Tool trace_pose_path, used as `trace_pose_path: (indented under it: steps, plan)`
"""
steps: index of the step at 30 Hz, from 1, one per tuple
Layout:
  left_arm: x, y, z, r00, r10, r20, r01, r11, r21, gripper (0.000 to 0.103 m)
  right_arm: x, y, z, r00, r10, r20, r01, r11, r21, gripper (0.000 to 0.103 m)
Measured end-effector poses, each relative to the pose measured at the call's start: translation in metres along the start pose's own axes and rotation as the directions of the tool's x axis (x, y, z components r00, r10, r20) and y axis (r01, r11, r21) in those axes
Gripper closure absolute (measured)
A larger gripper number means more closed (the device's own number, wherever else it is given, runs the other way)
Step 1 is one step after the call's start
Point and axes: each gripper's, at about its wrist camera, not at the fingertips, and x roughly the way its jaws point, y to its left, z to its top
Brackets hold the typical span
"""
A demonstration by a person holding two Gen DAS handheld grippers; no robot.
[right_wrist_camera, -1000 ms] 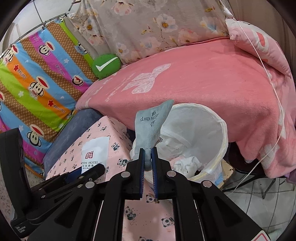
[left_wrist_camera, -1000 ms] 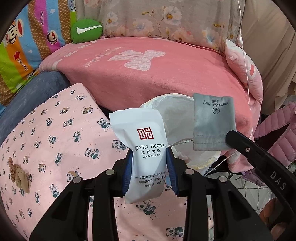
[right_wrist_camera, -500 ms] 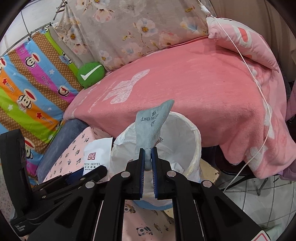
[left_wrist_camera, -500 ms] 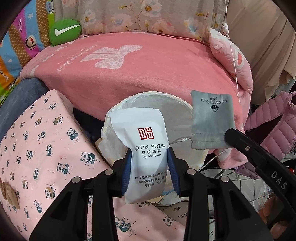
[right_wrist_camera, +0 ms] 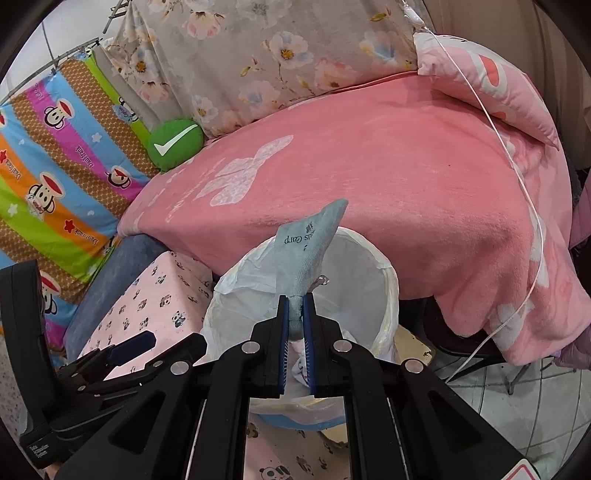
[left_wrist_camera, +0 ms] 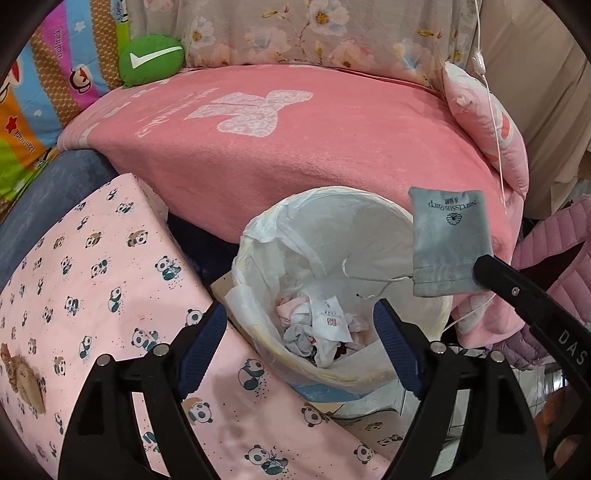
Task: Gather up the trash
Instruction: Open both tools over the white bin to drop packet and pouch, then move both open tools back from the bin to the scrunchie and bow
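1. A white-lined trash bin [left_wrist_camera: 332,229] stands on the floor between a bed draped in a pink blanket [left_wrist_camera: 314,147] and a pink panda-print cushion [left_wrist_camera: 92,277].
2. The left gripper [left_wrist_camera: 300,343] hangs above the bin's mouth. Its jaws are opening, spread wide, with nothing between the blue pads.
3. Directly below that gap, a white hotel sachet [left_wrist_camera: 330,319] with a red logo lies inside the bin on top of crumpled paper and wrappers.
4. The right gripper [right_wrist_camera: 294,325] has its jaws pressed together, pinching the lower end of a small grey cloth pouch [right_wrist_camera: 308,251].
5. The pouch stands up from the pads, above the bin's rim. In the left wrist view it shows as a flat grey rectangle with dark printed lettering, and a thin drawstring [left_wrist_camera: 373,278] trails from it over the bin.
6. At the head of the bed are a round green cushion [left_wrist_camera: 151,59] with a white tick, a floral cloth [left_wrist_camera: 314,33] and a striped cartoon sheet [right_wrist_camera: 55,166].
7. A pink pillow [right_wrist_camera: 487,85] lies at the blanket's right edge.
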Motion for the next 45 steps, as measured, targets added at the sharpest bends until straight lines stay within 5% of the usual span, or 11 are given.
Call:
trace_pose_path:
  steps: [12, 16, 45]
  plan:
    - [-0.015, 0.032, -0.011, 0.997, 0.074, 0.012, -0.073, 0.995, -0.070, 0.025, 0.012, 0.038, -0.002, 1.000, 0.015, -0.018, -0.016, 0.997, -0.072, 0.082]
    - [-0.022, 0.043, -0.017, 0.997, 0.077, 0.012, -0.075, 0.992, -0.099, 0.025, 0.011, 0.052, -0.008, 0.999, 0.021, -0.024, -0.023, 0.996, -0.082, 0.066]
    - [-0.079, 0.119, -0.070, 0.986, 0.161, 0.045, -0.144, 0.953, -0.268, 0.025, -0.009, 0.135, -0.066, 0.989, 0.102, -0.111, -0.124, 0.968, -0.217, 0.059]
